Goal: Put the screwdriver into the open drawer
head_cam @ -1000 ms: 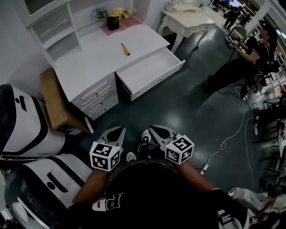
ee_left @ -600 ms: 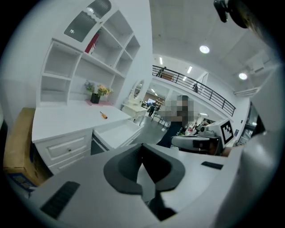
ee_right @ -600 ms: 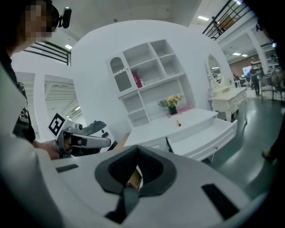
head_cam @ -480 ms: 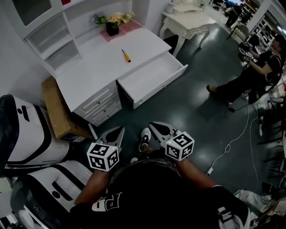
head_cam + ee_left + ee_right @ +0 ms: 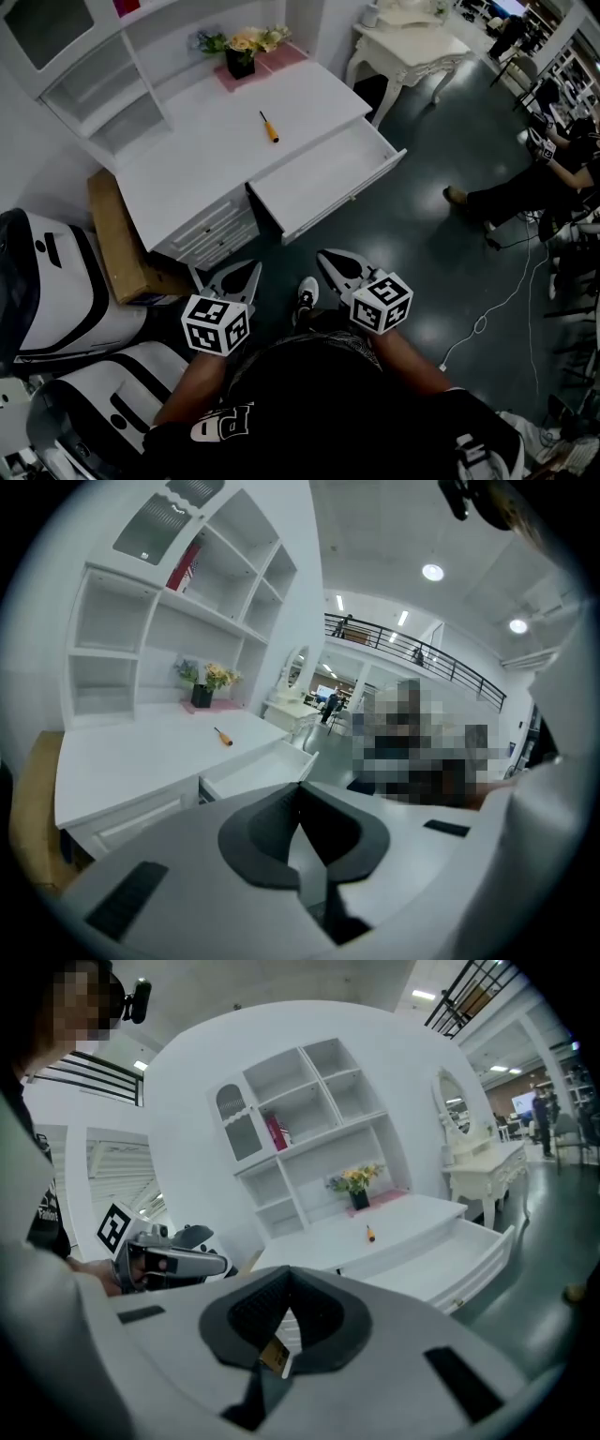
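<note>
Screwdriver (image 5: 270, 127): small, with a thin dark shaft and an orange handle. It lies flat on the white desk top (image 5: 187, 155), handle end toward the front edge, in front of the flower pot (image 5: 240, 58). Just to its right and lower, the open drawer (image 5: 323, 169) stands pulled out. Nearer the person and well apart from the desk, the left gripper (image 5: 248, 270) has its jaws closed together, and the right gripper (image 5: 328, 258) is likewise pressed closed.

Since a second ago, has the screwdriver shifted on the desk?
No. The screwdriver lies at the same spot on the desktop, between flower pot and open drawer.
</note>
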Demonstrator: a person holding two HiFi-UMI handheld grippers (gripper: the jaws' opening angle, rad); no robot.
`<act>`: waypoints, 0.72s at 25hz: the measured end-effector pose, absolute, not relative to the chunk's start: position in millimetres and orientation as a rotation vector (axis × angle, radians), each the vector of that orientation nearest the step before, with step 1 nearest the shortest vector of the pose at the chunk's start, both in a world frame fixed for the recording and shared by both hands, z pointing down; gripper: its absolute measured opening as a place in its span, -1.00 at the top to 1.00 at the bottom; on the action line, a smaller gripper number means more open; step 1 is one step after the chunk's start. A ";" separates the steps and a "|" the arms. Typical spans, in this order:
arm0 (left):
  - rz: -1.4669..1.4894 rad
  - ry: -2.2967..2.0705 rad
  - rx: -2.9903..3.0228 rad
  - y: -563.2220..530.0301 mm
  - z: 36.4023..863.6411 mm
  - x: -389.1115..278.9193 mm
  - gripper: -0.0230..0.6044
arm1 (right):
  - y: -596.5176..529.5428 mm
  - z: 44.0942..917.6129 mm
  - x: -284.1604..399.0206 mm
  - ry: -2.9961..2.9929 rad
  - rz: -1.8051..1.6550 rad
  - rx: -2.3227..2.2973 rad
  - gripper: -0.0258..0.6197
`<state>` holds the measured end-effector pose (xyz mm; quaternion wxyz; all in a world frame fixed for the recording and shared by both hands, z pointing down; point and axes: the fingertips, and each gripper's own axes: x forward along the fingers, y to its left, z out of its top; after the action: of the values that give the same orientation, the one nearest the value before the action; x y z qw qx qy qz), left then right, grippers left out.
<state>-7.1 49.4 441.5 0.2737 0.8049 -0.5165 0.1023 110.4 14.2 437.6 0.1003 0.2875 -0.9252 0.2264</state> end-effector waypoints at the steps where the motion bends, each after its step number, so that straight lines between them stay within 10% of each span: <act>1: 0.281 -1.397 2.166 40.4 441.4 -7.6 0.89 | 4.8 438.0 111.5 -2.736 0.668 0.849 0.90; 18: 0.302 -1.479 2.156 -97.1 429.0 2.9 0.89 | -135.4 426.9 117.5 -2.780 0.627 0.782 0.90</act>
<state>2.9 -97.1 429.0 0.2520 0.7928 -0.5437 0.1111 117.5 -135.4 426.9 0.0932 0.2635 -0.9366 0.2113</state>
